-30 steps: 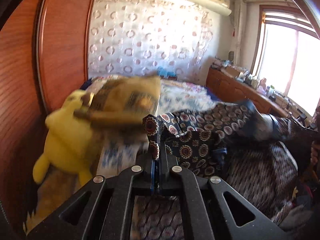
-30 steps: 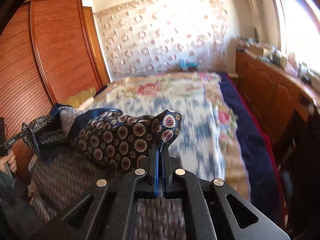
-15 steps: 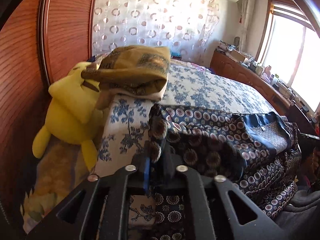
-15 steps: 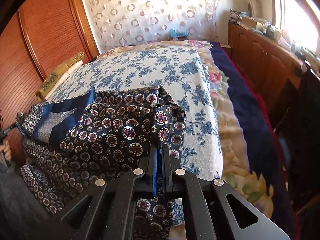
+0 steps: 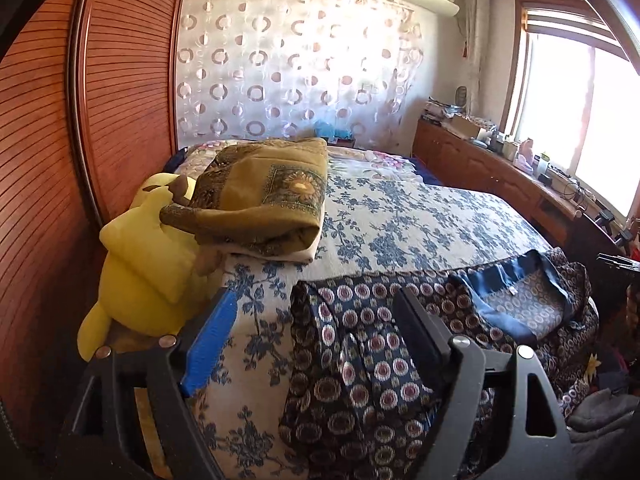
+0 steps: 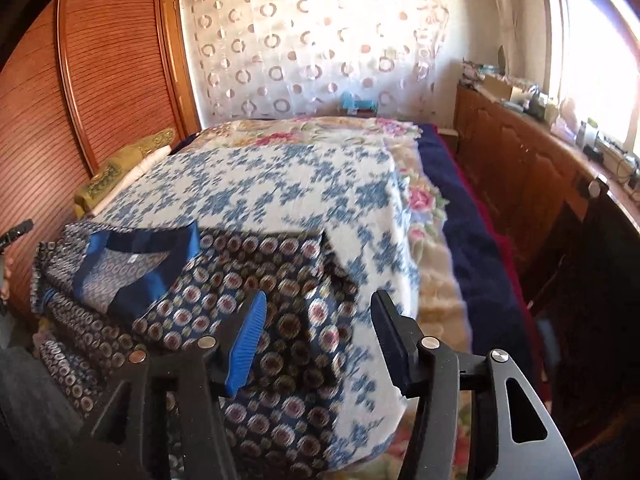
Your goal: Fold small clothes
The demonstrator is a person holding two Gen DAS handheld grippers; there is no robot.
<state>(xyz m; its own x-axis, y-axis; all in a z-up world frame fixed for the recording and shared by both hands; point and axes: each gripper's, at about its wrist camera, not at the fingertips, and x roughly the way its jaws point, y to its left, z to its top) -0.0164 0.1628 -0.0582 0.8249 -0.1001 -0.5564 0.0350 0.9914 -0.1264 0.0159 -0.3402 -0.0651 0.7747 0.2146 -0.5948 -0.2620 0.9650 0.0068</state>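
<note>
- Nearest us, our left gripper (image 5: 316, 328) stands with its jaws spread wide; they have just been opening, and the pads press on nothing, though the near left corner of the patterned garment (image 5: 360, 364) lies loose between them.
- Our right gripper (image 6: 318, 330) stands partly open as well, its jaws having just been opening, with the garment's other near corner under the gap and neither pad touching the cloth.
- The patterned garment (image 6: 224, 292), dark blue with round medallions and a plain blue neckband, lies spread along the near edge of the bed (image 5: 420, 216), its lower part hanging over that edge.
- It rests on a white cover with blue flowers (image 6: 280, 184) that reaches up the middle of the bed.
- At the bed's left edge, just beyond our left gripper, a yellow plush toy (image 5: 140, 260) leans against the wooden wardrobe (image 5: 120, 80).
- A folded olive blanket (image 5: 264, 196) lies on the cover just beside the toy, partly over it.
- Along the bed's right edge a dark blue blanket (image 6: 464, 216) shows beneath the cover.
- Farther right a wooden cabinet (image 5: 488, 172) runs beneath the window (image 5: 580, 100).
- Beyond the far edge of the bed hangs a sheer curtain with rings (image 5: 300, 72).
</note>
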